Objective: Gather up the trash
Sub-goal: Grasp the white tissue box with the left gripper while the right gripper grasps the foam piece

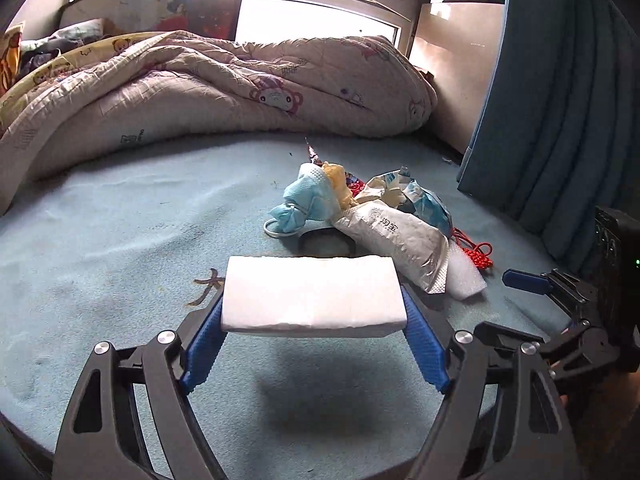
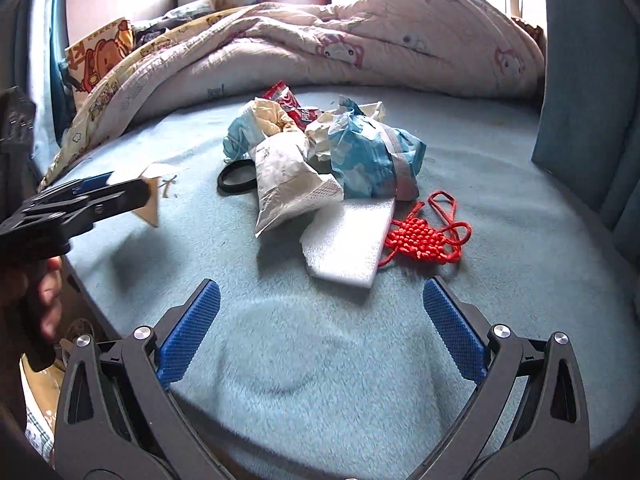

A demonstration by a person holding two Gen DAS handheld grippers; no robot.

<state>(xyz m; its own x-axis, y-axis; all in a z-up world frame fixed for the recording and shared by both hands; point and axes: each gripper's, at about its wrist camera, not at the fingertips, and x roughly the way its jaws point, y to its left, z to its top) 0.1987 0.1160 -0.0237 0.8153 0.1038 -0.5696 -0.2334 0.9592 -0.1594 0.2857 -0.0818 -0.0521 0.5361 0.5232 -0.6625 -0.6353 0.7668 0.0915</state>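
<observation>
Beyond both sets of jaws, a light blue bed sheet (image 2: 500, 184) spreads out, with a rumpled cartoon-print quilt (image 1: 224, 92) heaped along its far side and a blue curtain (image 1: 560, 112) hanging off to the right of the left gripper's view. No bin, bag or other container shows in either view; the trash lies loose on the sheet.

The trash pile (image 2: 320, 152) sits ahead of the right gripper (image 2: 320, 320), well beyond its fingertips. In it are a crumpled white courier bag (image 2: 288, 180), a blue-and-white crushed package (image 2: 372, 156), a blue face mask (image 1: 304, 200), a red snack wrapper (image 2: 292, 106) at the far side, and a black ring (image 2: 236, 178) lying flat at the pile's left edge. A white foam sheet (image 2: 348, 240) lies nearest the right jaws, partly under the courier bag, its long axis running roughly away from them. A red knotted cord ornament (image 2: 424, 236) touches the foam's right edge.

The left gripper (image 1: 314, 308) pinches a white foam block (image 1: 312, 296) between its blue pads, lifted above the sheet with its shadow beneath. The block's long axis runs crosswise from pad to pad, its broad face up, the pile just beyond it.

The right gripper's jaws stand spread wide with nothing between them but bare sheet.
</observation>
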